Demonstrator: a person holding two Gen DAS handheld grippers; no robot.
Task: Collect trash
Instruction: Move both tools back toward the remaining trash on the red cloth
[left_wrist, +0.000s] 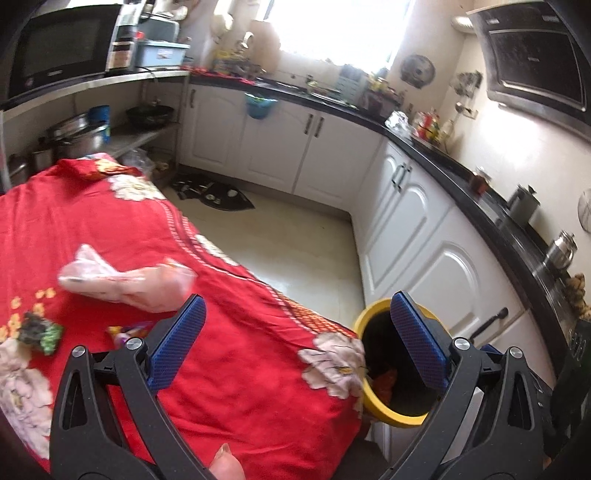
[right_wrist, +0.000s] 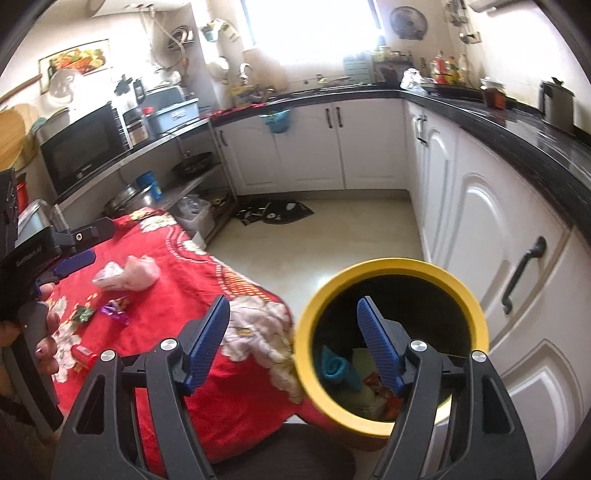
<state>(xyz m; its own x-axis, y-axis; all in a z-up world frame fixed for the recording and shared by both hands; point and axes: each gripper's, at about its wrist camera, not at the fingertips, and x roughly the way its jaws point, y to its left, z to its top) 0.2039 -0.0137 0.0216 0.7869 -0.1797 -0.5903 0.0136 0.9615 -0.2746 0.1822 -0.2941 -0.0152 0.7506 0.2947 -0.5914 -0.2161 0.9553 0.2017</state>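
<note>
i'm looking into a kitchen with white cabinets (right_wrist: 373, 144) under a black worktop, a bright window at the back and a pale floor (right_wrist: 332, 236). a table under a red floral cloth (left_wrist: 229, 369) fills the left of both views, and a yellow bin (right_wrist: 391, 267) stands on the floor against the table's corner, just beside the cabinets.

my left gripper (left_wrist: 297, 339) has its blue pads wide apart with nothing between them; in its own view it spans the table's edge and the near rim of the bin. my right gripper (right_wrist: 293, 345) is also apart and empty, with its jaws well spread; its right pad sits in line with the bin's dark mouth, its left pad over the cloth.

inside the bin i can see a teal scrap (right_wrist: 336, 367), something pale green and a bit of red wrapper.

still lying on the table: a crumpled clear plastic bag (left_wrist: 125, 280) near the middle, a green wrapper (left_wrist: 38, 332), a purple wrapper (right_wrist: 116, 312) just beside it, and a small red piece (right_wrist: 83, 354) closer to me. they lie apart from each other.

in the right view the left gripper shows at the far left edge, held in a hand (right_wrist: 44, 332) over the table.
</note>
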